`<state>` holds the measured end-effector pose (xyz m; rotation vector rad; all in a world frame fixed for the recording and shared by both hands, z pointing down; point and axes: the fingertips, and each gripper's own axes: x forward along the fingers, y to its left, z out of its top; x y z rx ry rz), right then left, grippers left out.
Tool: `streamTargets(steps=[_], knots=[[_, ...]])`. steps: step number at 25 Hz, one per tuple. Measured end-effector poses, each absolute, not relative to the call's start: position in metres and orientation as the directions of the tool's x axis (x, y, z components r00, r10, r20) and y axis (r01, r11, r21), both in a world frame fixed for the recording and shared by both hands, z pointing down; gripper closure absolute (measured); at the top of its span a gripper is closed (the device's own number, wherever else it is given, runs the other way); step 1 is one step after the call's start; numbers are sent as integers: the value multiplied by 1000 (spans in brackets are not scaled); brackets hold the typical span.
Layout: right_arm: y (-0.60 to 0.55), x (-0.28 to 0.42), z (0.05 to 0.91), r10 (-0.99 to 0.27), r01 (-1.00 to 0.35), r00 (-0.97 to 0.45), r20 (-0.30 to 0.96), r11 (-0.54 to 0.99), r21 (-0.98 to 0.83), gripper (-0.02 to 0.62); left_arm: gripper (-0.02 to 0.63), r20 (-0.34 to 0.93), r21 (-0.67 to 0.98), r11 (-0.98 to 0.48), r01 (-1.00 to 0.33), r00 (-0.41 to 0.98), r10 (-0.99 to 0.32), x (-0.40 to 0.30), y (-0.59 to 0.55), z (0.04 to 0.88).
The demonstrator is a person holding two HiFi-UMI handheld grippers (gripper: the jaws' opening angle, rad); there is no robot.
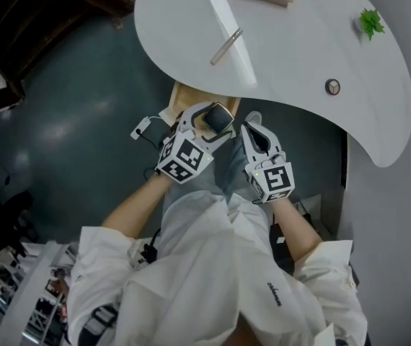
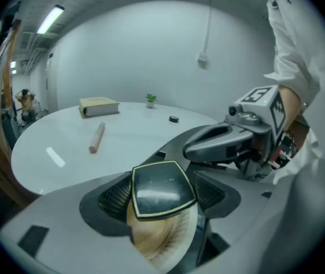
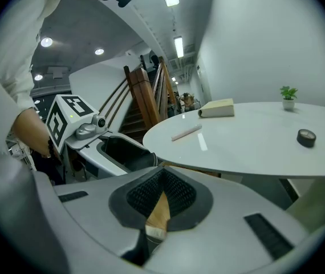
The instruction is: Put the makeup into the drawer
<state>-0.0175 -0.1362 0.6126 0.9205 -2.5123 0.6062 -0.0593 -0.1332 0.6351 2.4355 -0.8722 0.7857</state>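
The black, gold-edged makeup compact (image 2: 161, 188) is pinched between the jaws of the left gripper (image 1: 215, 120). It is held above the open wooden drawer (image 1: 184, 96) under the edge of the white table (image 1: 306, 49) (not yet inside). The right gripper (image 3: 161, 197) is just beside it, jaws pressed together on nothing. A slim stick (image 1: 226, 46) and a small round pot (image 1: 332, 86) lie on the table.

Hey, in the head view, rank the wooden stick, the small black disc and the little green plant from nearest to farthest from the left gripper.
Measured from the left gripper, which is shut on the compact:
1. The wooden stick, almost straight ahead on the table.
2. The black disc, off to the right.
3. The green plant, far right, near the table's edge.
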Motion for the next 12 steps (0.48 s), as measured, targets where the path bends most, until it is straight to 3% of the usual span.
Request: streamTargets(steps=[5, 12], knots=[[-130, -23, 643, -431, -627, -722, 541, 738, -248, 578, 252, 680, 120, -855, -504, 669, -299, -64, -122, 665], [-122, -32, 683, -353, -556, -725, 591, 806, -201, 578, 252, 739, 24, -987, -161, 667, -91, -64, -108, 716]])
